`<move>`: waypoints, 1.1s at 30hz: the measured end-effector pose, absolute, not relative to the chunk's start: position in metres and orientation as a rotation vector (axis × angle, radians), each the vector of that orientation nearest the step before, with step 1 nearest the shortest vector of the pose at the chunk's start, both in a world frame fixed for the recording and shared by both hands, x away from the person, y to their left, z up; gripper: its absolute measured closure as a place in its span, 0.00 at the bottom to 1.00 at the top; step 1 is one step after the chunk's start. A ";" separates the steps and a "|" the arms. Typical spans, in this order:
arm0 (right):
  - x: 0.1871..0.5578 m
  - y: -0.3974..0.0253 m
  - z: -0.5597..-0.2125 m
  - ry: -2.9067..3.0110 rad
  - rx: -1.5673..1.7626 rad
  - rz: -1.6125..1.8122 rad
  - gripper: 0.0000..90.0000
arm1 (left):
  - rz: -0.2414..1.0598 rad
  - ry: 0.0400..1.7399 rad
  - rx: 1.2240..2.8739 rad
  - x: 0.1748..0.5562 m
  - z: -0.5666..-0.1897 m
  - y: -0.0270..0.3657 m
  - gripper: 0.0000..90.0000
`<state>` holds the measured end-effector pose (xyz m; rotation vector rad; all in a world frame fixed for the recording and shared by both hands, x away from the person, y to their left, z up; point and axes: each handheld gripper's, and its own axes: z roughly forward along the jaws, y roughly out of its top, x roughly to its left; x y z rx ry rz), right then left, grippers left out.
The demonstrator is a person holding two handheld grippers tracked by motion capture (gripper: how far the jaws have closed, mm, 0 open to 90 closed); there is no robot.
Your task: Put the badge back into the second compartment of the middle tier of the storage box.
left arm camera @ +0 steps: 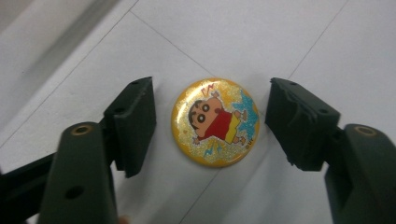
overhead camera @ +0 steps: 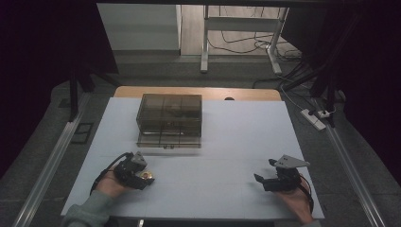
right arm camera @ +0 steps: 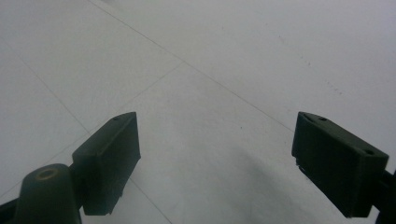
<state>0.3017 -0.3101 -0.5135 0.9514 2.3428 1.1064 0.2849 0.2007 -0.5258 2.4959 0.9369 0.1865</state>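
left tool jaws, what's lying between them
A round yellow cartoon badge lies flat on the white table between the left tool's open jaws, touching neither, as the left gripper view shows.

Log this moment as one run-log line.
left gripper: open, fingers straddling round cartoon badge, not touching | right gripper: open, over bare table | compartment box: closed, far centre

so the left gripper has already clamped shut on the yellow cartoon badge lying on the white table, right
Not quite. The left gripper is open: its jaws stand on either side of the yellow cartoon badge with a gap on both sides, not touching it. The left gripper view shows this. The badge does lie on the white table.
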 end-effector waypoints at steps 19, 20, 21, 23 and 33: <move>0.301 -0.310 -0.513 2.340 0.950 1.100 0.17 | 0.237 0.936 2.407 0.281 -0.517 0.208 0.52; 0.301 -0.310 -0.513 2.339 0.950 1.100 0.17 | 0.241 0.940 2.392 0.280 -0.516 0.209 0.52; 0.301 -0.310 -0.513 2.338 0.951 1.101 0.17 | 0.249 0.943 2.381 0.280 -0.516 0.210 0.52; 0.301 -0.310 -0.513 2.336 0.950 1.102 0.17 | 0.258 0.948 2.364 0.280 -0.514 0.211 0.52; 0.301 -0.310 -0.513 2.336 0.947 1.104 0.17 | 0.270 0.956 2.317 0.279 -0.512 0.215 0.52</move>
